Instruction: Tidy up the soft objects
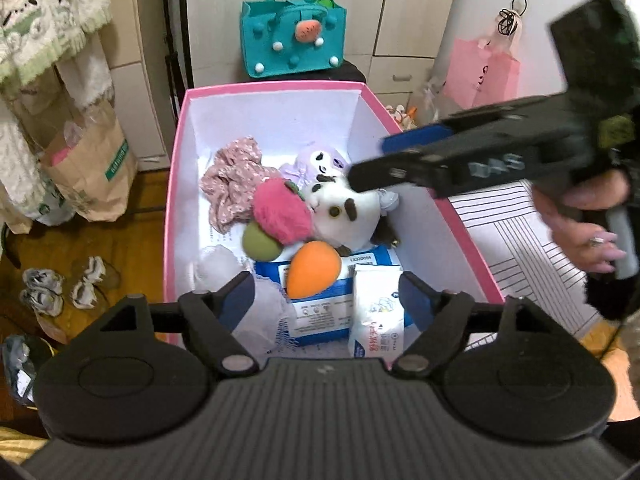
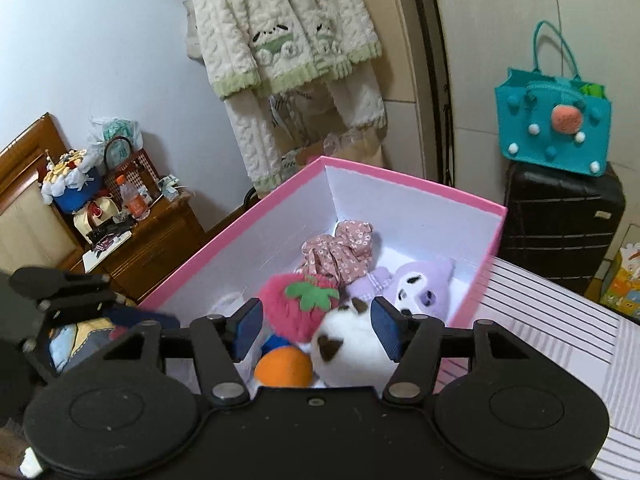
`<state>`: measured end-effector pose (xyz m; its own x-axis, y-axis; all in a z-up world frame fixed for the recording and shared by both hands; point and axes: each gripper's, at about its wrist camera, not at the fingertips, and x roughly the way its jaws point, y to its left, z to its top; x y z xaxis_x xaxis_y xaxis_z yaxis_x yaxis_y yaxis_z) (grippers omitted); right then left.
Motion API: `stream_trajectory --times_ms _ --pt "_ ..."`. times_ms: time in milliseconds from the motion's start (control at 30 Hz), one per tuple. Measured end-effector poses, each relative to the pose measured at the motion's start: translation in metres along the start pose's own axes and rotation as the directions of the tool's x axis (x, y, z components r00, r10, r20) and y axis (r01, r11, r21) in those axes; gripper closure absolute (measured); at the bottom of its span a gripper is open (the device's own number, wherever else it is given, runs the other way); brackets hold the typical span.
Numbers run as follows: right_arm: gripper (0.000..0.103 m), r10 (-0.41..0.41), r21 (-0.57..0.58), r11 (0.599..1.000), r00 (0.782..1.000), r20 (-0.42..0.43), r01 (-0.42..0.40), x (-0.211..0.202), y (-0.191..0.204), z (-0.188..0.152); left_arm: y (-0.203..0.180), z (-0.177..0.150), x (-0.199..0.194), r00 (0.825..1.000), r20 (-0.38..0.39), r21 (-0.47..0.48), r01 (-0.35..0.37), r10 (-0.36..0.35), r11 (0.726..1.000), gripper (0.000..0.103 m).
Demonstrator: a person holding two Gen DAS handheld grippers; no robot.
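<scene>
Both tools spread, empty: left tool (image 1: pixel 328 300), right tool (image 2: pixel 316 330) above pink box (image 2: pixel 400 184).

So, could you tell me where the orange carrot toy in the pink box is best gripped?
Grip the carrot across its wide rounded middle, coming straight down from above. It lies on top of the blue packet, top exposed, with the box walls blocking any side approach. The open left claw is already near it.

box (image 1: pixel 276 87) top open | toys (image 1: pixel 280 216) crowd floor | right tongs (image 1: pixel 370 160) overhead
</scene>
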<state>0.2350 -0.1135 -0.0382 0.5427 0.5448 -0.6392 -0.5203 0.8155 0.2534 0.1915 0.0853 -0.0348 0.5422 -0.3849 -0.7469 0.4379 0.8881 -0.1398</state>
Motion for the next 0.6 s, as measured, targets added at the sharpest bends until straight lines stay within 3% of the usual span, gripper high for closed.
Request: stream_trajectory --times_ms 67,333,500,600 --pt "0.038 -0.015 -0.019 1.000 1.000 0.010 0.015 -0.014 0.006 -0.007 -0.001 -0.001 -0.003 1.000 0.011 -0.003 -0.012 0.012 1.000 0.013" --pt "0.031 -0.061 -0.069 0.995 0.996 0.060 0.066 -0.064 0.036 -0.028 -0.015 -0.002 -0.013 0.996 -0.005 0.002 -0.085 0.085 0.996 0.011" --pt "0.004 -0.126 -0.045 0.991 0.988 0.084 0.130 -0.094 0.048 -0.037 -0.028 -0.004 -0.027 0.989 -0.015 0.022 -0.146 0.146 0.989 0.005" --pt "0.000 -0.230 0.009 0.973 0.971 0.071 0.230 -0.108 0.050 -0.041 -0.035 -0.005 -0.033 0.984 -0.034 0.019 -0.172 0.172 0.985 0.005"
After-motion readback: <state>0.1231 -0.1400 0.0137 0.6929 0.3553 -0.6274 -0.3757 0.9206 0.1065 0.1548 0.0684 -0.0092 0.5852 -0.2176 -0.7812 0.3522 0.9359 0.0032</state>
